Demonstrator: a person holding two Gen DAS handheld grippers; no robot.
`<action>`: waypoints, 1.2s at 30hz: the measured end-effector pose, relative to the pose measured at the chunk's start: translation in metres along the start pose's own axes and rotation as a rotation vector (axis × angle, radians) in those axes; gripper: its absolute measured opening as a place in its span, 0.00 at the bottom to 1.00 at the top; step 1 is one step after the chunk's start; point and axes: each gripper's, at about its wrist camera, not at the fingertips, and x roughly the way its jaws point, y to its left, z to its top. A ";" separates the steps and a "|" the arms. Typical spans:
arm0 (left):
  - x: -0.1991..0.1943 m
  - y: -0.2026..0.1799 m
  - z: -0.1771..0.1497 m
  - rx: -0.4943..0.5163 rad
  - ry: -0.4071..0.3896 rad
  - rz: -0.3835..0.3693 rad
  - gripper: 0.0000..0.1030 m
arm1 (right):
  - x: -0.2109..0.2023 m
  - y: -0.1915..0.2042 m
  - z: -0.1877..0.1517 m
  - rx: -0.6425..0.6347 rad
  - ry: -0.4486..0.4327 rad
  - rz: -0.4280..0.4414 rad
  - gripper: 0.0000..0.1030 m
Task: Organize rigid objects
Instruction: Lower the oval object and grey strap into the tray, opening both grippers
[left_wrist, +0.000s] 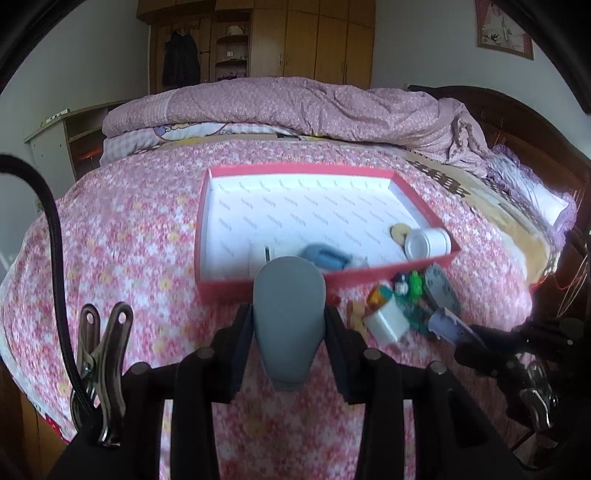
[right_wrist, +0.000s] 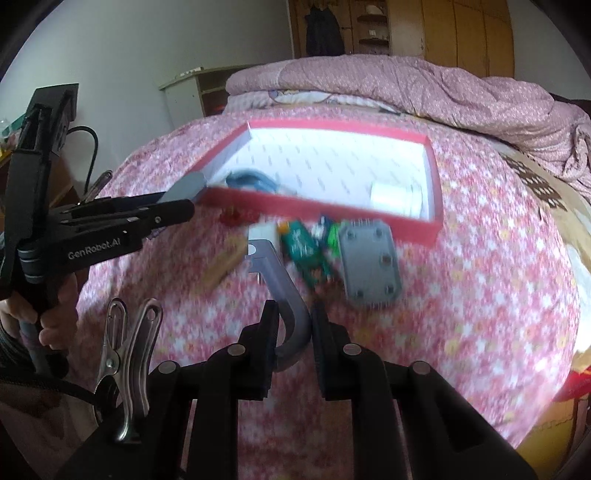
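Left wrist view
- Left hand-held gripper (left_wrist: 289, 332): pinching a smooth grey teardrop-shaped piece (left_wrist: 290, 314), held just in front of the red box's near wall.
- Red box (left_wrist: 417, 192): shallow, white printed lining, lying on the flowered bedspread (left_wrist: 129, 240).
- Box contents: a white jar with metal lid (left_wrist: 428, 242) on its side in the near right corner, a tan ring (left_wrist: 399, 232) beside it, a blue object (left_wrist: 323, 256) and a white item near the front wall, partly hidden.
- Loose pile: a white block (left_wrist: 389, 321), a green circuit board (left_wrist: 413, 295) and a grey plate (left_wrist: 441, 291), outside the box at its right front corner.

Right wrist view
- Right hand-held gripper (right_wrist: 294, 332): pressed onto the curved end of a grey hook-shaped bracket (right_wrist: 280, 288); the bracket's far end reaches toward the pile.
- Left hand-held gripper in this view: its grey piece sits at the box's near left corner, gripped by a person's hand (right_wrist: 48, 325) at the handle.
- Remaining on the bed: small red piece (right_wrist: 232, 216), wooden piece (right_wrist: 225, 258), white block, circuit board, grey plate with four holes.

Step in hand
- Judgement: both pieces are gripped and in transfer to the box; sorting is partly done.

Next move
- Judgement: carry each piece over the near wall, lower it onto bare lining away from the jar, then spread the jaws.
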 end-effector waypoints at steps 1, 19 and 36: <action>0.002 0.000 0.004 0.000 -0.003 0.000 0.39 | 0.001 0.000 0.004 -0.002 -0.005 -0.001 0.18; 0.060 -0.001 0.082 -0.004 0.019 -0.007 0.39 | 0.043 -0.050 0.096 0.029 -0.022 -0.035 0.18; 0.127 0.003 0.106 0.001 0.089 0.003 0.39 | 0.097 -0.109 0.130 0.095 0.034 -0.082 0.18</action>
